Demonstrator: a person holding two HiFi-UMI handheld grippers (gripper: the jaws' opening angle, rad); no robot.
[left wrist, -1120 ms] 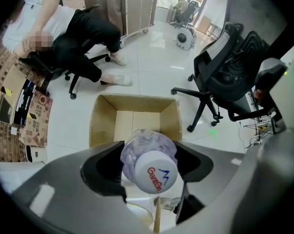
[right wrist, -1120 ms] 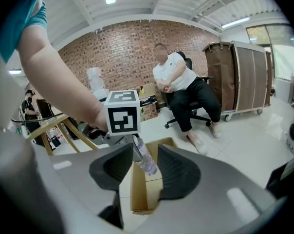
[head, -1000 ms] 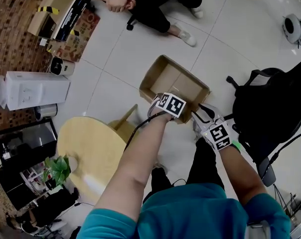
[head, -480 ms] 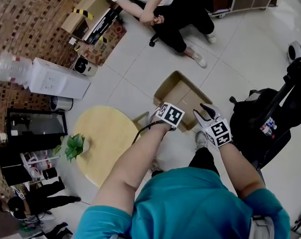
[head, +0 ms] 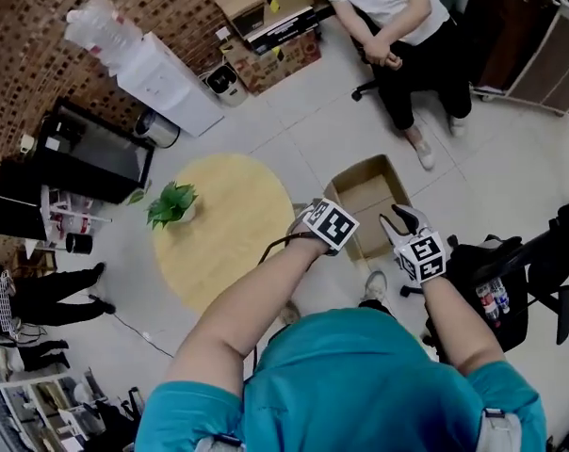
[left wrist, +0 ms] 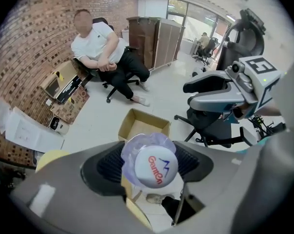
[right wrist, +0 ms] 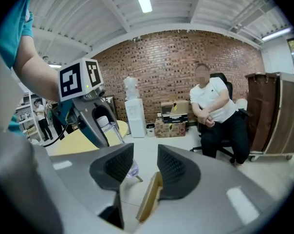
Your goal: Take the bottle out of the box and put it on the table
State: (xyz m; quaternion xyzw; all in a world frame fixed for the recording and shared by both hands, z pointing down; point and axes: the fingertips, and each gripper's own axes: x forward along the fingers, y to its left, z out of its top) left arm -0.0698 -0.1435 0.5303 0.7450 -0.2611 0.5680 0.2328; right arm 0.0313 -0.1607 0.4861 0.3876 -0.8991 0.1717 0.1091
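A clear plastic bottle with a white printed cap hangs neck-up between the jaws of my left gripper, which is shut on it and points steeply down. From the right gripper view the same bottle shows in the left gripper, high above the floor. The open cardboard box lies on the floor below, and it also appears under the bottle. My right gripper stands open beside the left, nothing between its pads. In the head view the left gripper hides the bottle.
A round yellow table with a small potted plant stands left of the box. A person sits on a chair beyond the box. An office chair with a bag is at the right. A water dispenser stands by the brick wall.
Both grippers have risen well above the box, the left one carrying the bottle up. The box and floor now look smaller and farther below; more of the table is in view.
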